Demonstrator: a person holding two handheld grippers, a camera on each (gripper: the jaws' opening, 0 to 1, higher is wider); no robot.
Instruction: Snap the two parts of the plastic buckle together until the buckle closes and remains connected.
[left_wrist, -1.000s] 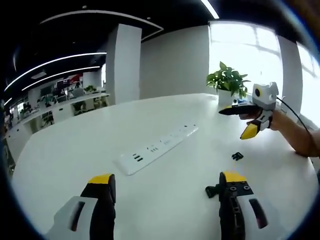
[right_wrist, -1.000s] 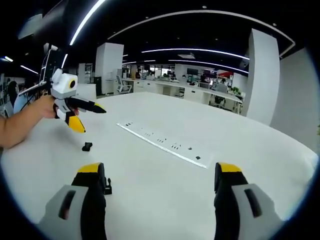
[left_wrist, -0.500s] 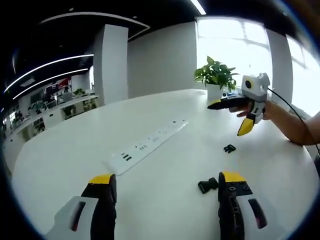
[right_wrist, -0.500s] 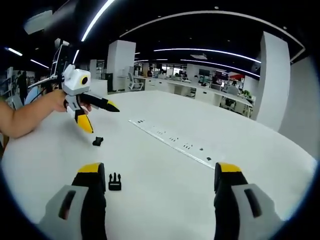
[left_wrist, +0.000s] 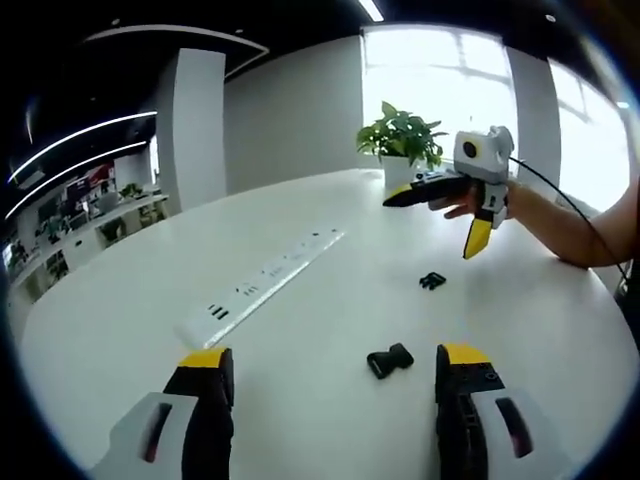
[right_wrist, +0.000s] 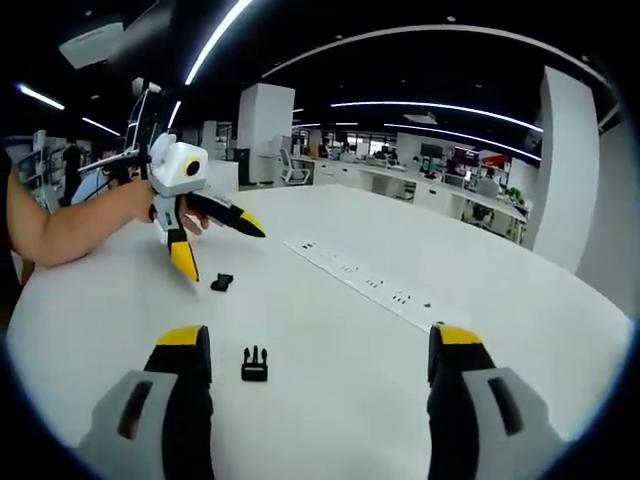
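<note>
Left gripper view had the left gripper spread wide and empty at the bottom, one buckle part between its jaws on the white table, the other buckle part right of centre, under the wide-open, empty right gripper.

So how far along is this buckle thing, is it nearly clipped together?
Not yet. The two buckle halves lie apart on the white table: the pronged half and the other half. Nothing is in hand; the left gripper and right gripper are both open and hover above. Picking up, aligning and snapping all remain.
</note>
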